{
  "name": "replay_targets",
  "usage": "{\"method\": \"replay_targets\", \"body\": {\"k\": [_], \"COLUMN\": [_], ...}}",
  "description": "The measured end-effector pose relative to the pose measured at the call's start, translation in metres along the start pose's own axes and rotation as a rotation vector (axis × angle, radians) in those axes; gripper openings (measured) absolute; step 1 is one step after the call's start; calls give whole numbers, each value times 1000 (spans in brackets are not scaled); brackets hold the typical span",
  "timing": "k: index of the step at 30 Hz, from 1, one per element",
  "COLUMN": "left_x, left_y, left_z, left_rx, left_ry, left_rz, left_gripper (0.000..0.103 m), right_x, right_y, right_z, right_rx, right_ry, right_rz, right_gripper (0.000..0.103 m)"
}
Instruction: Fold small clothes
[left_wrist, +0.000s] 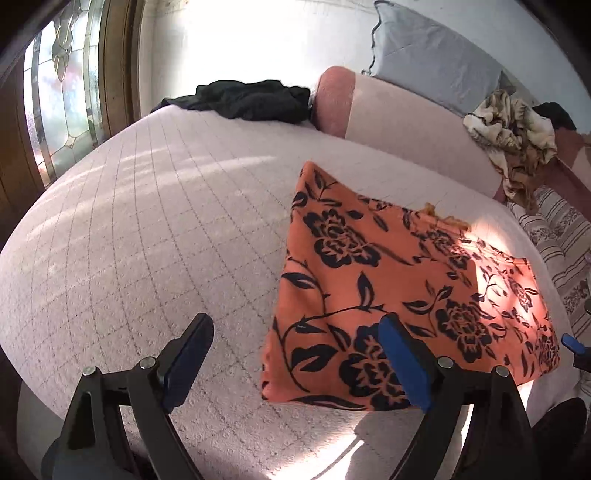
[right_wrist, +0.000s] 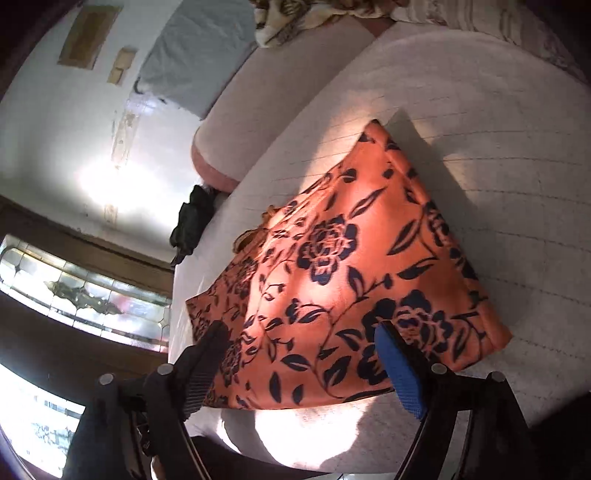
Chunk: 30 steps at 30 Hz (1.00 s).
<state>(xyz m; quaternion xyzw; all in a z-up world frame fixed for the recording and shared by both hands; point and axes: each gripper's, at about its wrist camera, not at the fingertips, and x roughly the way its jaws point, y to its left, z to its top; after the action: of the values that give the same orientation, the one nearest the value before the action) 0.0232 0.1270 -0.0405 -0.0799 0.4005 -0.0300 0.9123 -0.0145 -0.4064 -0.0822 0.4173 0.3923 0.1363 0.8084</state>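
An orange garment with a black flower print (left_wrist: 399, 280) lies folded into a flat rectangle on the pale quilted bed (left_wrist: 147, 221). My left gripper (left_wrist: 295, 328) is open and empty, held above the bed at the garment's near left edge. My right gripper (right_wrist: 299, 332) is open and empty, held above the near part of the same garment (right_wrist: 351, 266). The tip of the right gripper (left_wrist: 570, 343) shows at the garment's right edge in the left wrist view.
A black garment (left_wrist: 251, 99) lies at the far end of the bed. A pink bolster (left_wrist: 388, 114), a grey pillow (left_wrist: 436, 55) and a crumpled tan cloth (left_wrist: 513, 133) lie along the head. A stained-glass window (left_wrist: 59, 92) is at the left.
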Motion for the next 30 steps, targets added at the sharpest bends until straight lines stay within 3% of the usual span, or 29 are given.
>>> {"method": "replay_targets", "body": {"k": [2,3,4,5,6,8,11,12,14,15,17,20,23,26,27,30], "left_x": [5,15,27,38,39,29,14,16,37,48,39,28,44,41,37,27], "left_y": [-11,-14,-17,-15,-11,-8,-13,-15,-15,-13,-12,-13,-7,-9,-9,-6], "left_z": [-4,-8,-14,-20,-23,-21,-15,-15,-19,-23,-24,-21,-25,-27,-27,-26], "left_rx": [37,63,82,85,68,42,76,85,89,84,89,102,66,90,97,82], "left_ry": [10,54,105,145,142,80,-36,-38,67,124,75,8,97,76,61,4], "left_rz": [-58,-63,-27,17,9,7,-11,-17,-13,-3,-6,2,-11,-4,-2,2], "left_gripper": [91,91,91,91,91,91,91,92,93,93,93,93,93,93,93,93], "right_x": [14,27,40,43,36,28,22,25,41,51,41,33,44,73,67,51], "right_y": [6,-2,-19,-36,-39,-26,4,9,-5,-23,-29,0,17,-10,-11,9], "right_z": [-2,-4,-5,-8,-8,-6,-8,-9,-8,-7,-6,-2,-3,-7,-8,-5], "right_rx": [-50,-52,-3,76,103,77,-72,-115,-110,-31,52,-29,-113,-45,-17,-30], "right_ry": [24,48,84,91,34,26,9,14,45,80,20,-2,31,95,49,17], "right_rz": [-10,-51,-144,-161,-123,-125,-86,-88,-155,-213,-160,-126,-84,-162,-140,-97], "right_gripper": [89,89,89,88,88,89,89,89,90,90,90,91,91,91,91,91]}}
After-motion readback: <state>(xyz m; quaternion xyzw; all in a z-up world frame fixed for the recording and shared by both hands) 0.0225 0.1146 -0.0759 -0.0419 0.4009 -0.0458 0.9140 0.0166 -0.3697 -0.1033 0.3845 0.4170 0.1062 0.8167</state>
